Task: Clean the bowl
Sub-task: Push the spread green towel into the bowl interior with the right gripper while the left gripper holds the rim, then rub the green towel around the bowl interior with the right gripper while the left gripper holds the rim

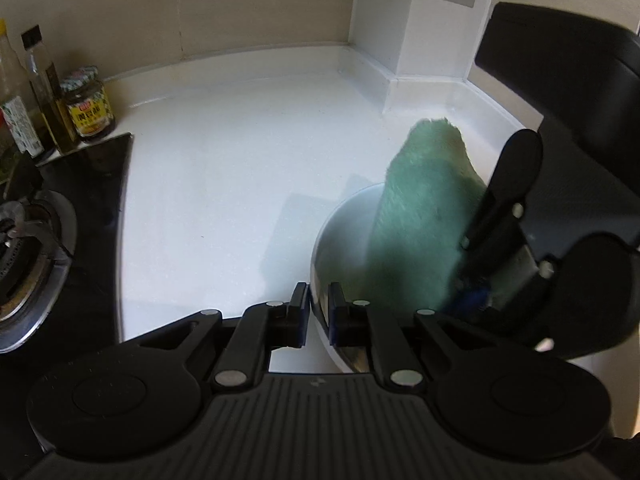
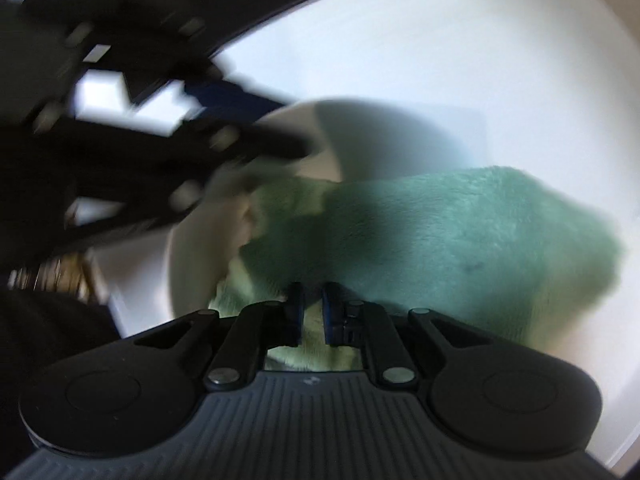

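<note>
A metal bowl point(image 1: 340, 240) sits on the white counter at the right. My left gripper point(image 1: 319, 308) is shut on the bowl's near rim. My right gripper point(image 2: 312, 308) is shut on a green cloth point(image 2: 460, 240) and reaches into the bowl from the right; it also shows in the left wrist view point(image 1: 476, 280). The cloth point(image 1: 424, 216) stands up out of the bowl and covers much of its inside. The bowl point(image 2: 192, 248) is blurred in the right wrist view, with the left gripper's dark body above it.
A gas stove point(image 1: 36, 248) with a black glass top lies at the left. Bottles point(image 1: 44, 92) and a sauce jar point(image 1: 90, 104) stand behind it by the wall. A white boxed column point(image 1: 424, 20) rises at the back right. The white counter point(image 1: 224, 184) spreads between.
</note>
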The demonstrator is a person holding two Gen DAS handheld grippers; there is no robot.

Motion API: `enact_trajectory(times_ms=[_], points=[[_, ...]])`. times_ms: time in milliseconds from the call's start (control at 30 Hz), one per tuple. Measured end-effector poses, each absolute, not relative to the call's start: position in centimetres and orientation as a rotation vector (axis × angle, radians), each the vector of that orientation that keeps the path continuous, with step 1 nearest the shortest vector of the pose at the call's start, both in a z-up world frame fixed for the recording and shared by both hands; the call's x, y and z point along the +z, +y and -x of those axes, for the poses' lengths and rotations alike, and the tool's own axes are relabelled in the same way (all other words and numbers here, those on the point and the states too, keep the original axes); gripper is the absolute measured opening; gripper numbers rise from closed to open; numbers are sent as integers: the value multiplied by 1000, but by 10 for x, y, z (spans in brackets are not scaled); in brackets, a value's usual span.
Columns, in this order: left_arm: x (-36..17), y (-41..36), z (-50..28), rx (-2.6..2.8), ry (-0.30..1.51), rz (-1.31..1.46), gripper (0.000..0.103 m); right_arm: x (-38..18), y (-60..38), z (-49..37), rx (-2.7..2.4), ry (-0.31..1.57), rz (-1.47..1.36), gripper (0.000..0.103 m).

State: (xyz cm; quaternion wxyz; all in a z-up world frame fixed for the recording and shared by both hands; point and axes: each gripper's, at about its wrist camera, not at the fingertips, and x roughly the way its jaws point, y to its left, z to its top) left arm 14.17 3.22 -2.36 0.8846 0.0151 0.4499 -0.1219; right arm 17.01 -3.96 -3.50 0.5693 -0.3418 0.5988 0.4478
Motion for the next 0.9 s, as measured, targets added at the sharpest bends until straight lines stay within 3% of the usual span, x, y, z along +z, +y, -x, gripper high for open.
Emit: enact_trajectory(times_ms=[100, 233, 333, 667, 900], points=[[-23, 32, -143, -264, 941, -36, 9, -35, -41, -163, 1006, 1367, 957, 4], [-23, 33, -143, -275, 945, -42, 9, -30, -43, -165, 928, 1238, 920, 5], [-22, 34, -144, -273, 948, -43, 8, -28, -48, -166, 965, 1246, 744, 9], [-20, 31, -145, -263, 950, -49, 4, -33, -55, -155, 1122, 1527, 687, 6], [-19, 28, -143, -263, 952, -75, 5, -24, -53, -128, 976, 1248, 959, 4]])
